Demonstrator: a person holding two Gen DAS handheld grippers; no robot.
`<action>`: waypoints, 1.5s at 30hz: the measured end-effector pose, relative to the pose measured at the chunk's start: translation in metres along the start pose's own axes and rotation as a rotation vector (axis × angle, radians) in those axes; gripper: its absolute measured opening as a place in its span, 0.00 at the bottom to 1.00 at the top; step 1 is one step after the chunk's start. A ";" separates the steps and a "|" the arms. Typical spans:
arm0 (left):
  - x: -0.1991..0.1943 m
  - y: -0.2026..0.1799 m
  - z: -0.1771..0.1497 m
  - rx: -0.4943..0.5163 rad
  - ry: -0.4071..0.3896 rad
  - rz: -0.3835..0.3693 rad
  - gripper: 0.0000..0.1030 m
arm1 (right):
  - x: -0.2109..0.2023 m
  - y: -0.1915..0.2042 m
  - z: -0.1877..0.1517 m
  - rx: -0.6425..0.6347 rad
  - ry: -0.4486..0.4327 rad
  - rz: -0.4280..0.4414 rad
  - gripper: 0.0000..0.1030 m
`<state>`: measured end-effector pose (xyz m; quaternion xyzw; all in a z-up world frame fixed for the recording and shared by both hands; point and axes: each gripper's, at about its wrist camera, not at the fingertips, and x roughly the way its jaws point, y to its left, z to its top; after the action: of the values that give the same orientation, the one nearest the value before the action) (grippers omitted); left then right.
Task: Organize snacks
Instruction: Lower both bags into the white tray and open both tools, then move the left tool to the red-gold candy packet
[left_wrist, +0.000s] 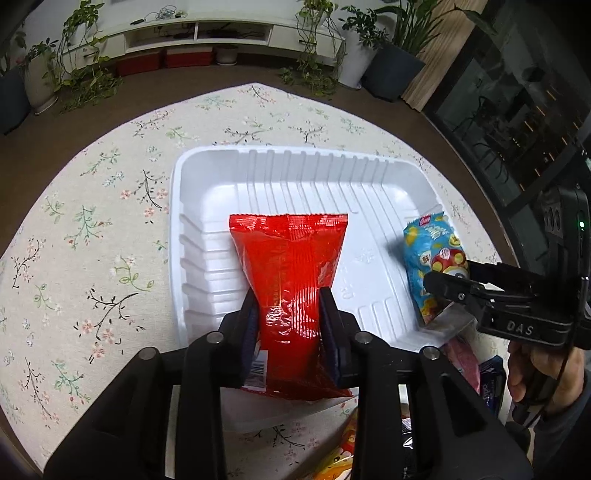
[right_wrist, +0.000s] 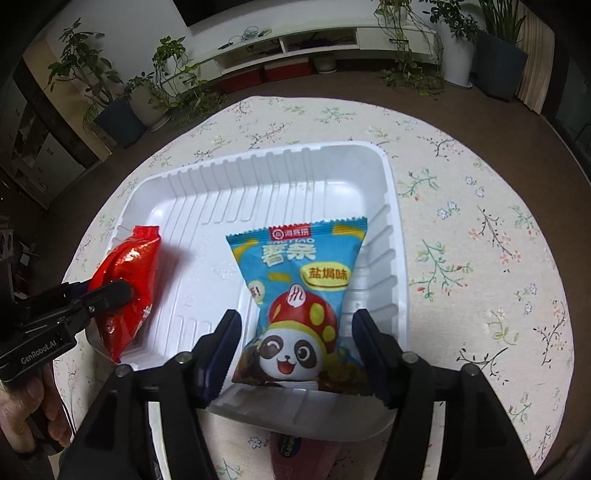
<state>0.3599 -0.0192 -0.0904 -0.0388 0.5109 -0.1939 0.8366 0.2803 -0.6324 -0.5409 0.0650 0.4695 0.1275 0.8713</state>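
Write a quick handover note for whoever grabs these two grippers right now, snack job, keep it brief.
Left gripper: shut on the red snack bag, its far end already inside the white tray.
Right gripper: open, fingers clear of the blue panda snack bag lying in the tray's right side.
Done: blue bag placed.
Left: release the red bag, then fetch the packets near the tray's front edge.

A: The red packet's (left_wrist: 291, 288) lower end?
B: Hidden behind the left tool (left_wrist: 291, 321).
A: Those wrappers (left_wrist: 476, 365) at the counter's near edge?
B: Cut off, unreadable.
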 end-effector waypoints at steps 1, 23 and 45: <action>-0.003 0.000 0.000 -0.004 -0.006 0.002 0.38 | -0.004 0.002 0.000 -0.001 -0.011 0.002 0.71; -0.183 -0.048 -0.153 0.211 -0.362 0.140 1.00 | -0.143 -0.020 -0.126 0.302 -0.215 0.539 1.00; -0.141 -0.098 -0.280 0.262 -0.069 0.040 0.98 | -0.160 0.017 -0.250 0.158 -0.202 0.110 0.90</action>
<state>0.0320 -0.0212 -0.0790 0.0743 0.4527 -0.2409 0.8553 -0.0152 -0.6629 -0.5462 0.1717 0.3838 0.1306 0.8979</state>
